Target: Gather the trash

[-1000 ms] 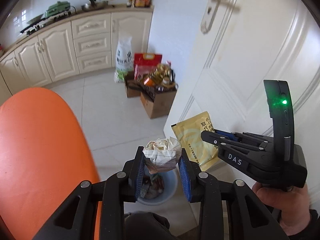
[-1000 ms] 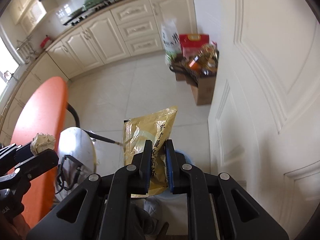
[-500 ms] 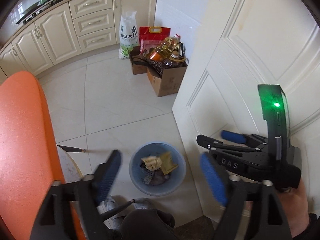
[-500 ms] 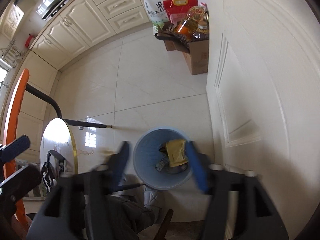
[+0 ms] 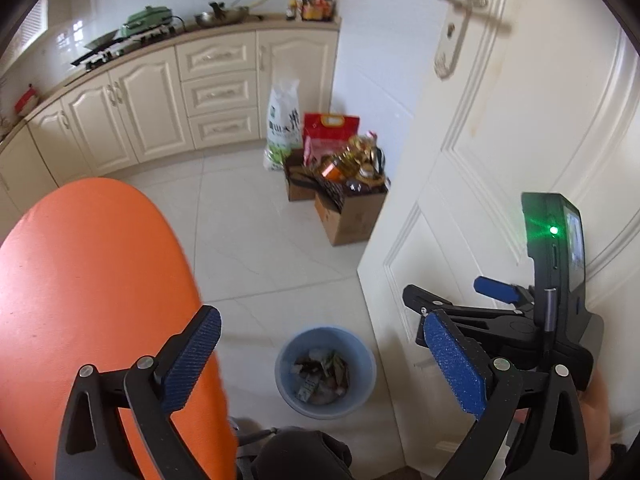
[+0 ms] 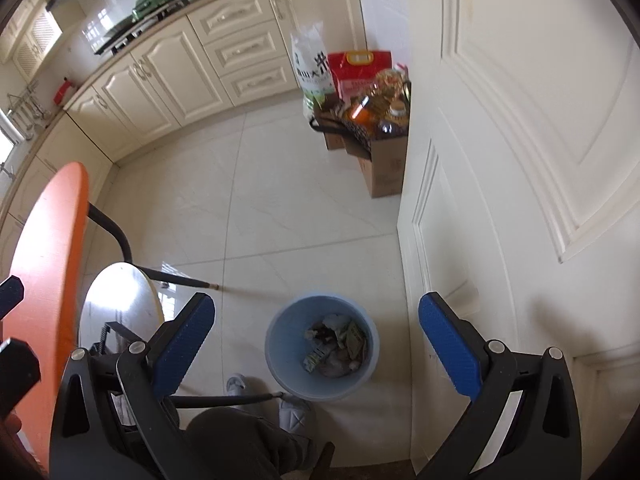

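Note:
A light blue trash bin (image 5: 362,364) stands on the tiled floor beside the white door; it also shows in the right wrist view (image 6: 280,344). Crumpled paper and wrappers (image 5: 320,376) lie inside it, seen too in the right wrist view (image 6: 336,344). My left gripper (image 5: 320,356) is open and empty, held high above the bin. My right gripper (image 6: 316,344) is open and empty, also above the bin. The right gripper appears in the left wrist view (image 5: 460,308), beside the door.
An orange table top (image 5: 80,300) lies at the left. A white door (image 5: 500,160) stands at the right. A cardboard box of bottles (image 5: 348,208) and bags (image 5: 284,124) sit by the cabinets (image 5: 160,104). A round white stool (image 6: 120,304) and the person's legs (image 6: 240,440) are below.
Both grippers opened and dropped the crumpled paper and the yellow packet into the bin. Both then rose higher above the bin, wide open.

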Available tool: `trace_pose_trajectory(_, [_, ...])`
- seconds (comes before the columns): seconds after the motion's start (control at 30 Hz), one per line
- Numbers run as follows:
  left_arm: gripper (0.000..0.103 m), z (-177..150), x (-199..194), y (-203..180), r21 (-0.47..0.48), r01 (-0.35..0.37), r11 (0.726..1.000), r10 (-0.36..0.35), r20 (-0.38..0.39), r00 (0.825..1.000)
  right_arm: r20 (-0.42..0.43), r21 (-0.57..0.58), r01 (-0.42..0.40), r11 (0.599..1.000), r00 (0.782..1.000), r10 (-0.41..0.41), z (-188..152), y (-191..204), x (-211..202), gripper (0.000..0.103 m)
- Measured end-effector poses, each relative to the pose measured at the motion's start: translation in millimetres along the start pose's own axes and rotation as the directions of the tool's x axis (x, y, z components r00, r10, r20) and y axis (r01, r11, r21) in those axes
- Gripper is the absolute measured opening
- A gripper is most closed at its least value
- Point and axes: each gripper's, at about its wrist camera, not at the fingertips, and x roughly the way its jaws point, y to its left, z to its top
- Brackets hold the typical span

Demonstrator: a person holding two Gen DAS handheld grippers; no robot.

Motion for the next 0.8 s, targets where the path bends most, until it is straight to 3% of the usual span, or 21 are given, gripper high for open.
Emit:
trace_pose_trajectory(0.23, [0.102, -52.0, -103.0, 28.3, -0.068, -0.059, 0.996, 0.069, 0.158, 0.985, 0.128, -0.051, -0.028, 0.998, 0.991, 0.035, 7.1, 45.6, -66.8, 0.103])
trace_pose_trajectory(0.43, [0.102, -106.1, -182.9, 53.3, -0.159, -0.121, 0.98, 0.16, 0.266, 0.951, 0.26, -0.154, -0.074, 0.985, 0.959, 0.113, 13.6, 112.1, -138.9, 0.103])
trace_pose_trajectory(0.57, [0.102, -149.2, -229.6, 66.7, -0.204, -0.22, 0.954, 0.28, 0.338, 0.899, 0.333, -0.244, -0.121, 0.962, 0.921, 0.201, 5.4, 168.8, -187.0, 0.103])
trace_pose_trajectory(0.8, [0.102, -225.7, -325.2, 80.5, -0.325, -0.376, 0.868, 0.482, 0.364, 0.797, 0.385, -0.415, -0.197, 0.888, 0.846, 0.368, -27.6, 266.9, -256.0, 0.103])
